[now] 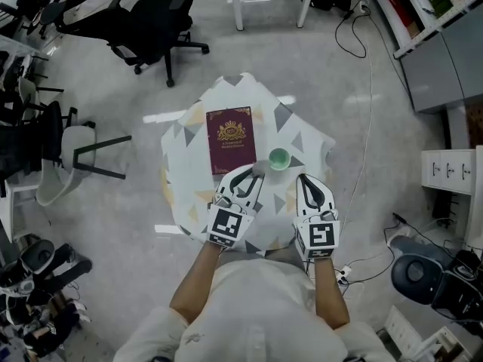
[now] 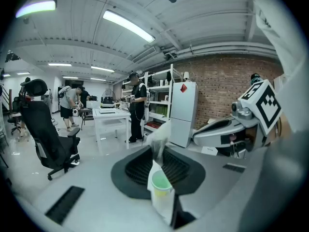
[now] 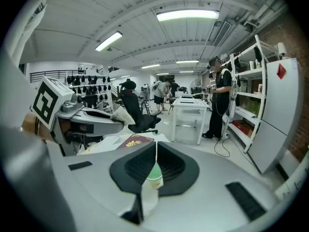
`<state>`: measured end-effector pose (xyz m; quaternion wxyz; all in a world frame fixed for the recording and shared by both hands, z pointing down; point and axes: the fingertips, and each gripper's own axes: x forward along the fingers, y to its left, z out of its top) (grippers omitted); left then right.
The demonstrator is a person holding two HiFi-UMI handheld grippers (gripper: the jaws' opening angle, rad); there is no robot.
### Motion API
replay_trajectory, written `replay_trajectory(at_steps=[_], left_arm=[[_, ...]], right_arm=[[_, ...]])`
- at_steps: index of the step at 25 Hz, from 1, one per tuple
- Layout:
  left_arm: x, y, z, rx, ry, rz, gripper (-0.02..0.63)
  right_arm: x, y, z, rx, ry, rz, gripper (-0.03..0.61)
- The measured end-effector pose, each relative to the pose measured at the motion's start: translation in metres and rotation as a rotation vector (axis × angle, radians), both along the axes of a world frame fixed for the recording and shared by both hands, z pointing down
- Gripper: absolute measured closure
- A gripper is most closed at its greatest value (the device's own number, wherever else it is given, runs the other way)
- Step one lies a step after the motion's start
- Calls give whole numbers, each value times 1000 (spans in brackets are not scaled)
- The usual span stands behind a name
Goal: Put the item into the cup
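Centrally, we see the item (image 1: 259,169), a small crumpled whitish wad, paper or tissue by its look. It is pinched at the tips of the left gripper (image 1: 253,173), whose jaws are clenched on it. It hangs above the table (image 1: 302,138), just beside the cup (image 1: 279,158) and not yet over its mouth. We judge the wad very light and soft: it yields under the pads, is unlikely to slip and cannot break, though it may cling to a pad or spring open on release. We would keep the hold on its bulk, with the loose end turned down toward the cup. The cup is small and round, with a pale wall and a green interior. We take it for thin plastic or paper, light enough to tip if nudged. The right gripper (image 1: 306,179) stands near the cup on its other side, jaws closed on nothing. A triangle-patterned cloth (image 1: 189,138) drapes the table, and a stiff maroon booklet (image 1: 231,139) with a gilt crest lies flat beside the cup.
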<state>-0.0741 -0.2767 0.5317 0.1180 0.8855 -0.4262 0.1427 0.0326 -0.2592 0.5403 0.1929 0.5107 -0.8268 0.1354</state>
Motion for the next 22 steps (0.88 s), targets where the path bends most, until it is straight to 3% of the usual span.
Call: replay_trajectory(at_steps=[22], left_arm=[[16,-16,50,-89,-59,-3,557]], right_arm=[[10,-11,54,-94,-26,-33,566]])
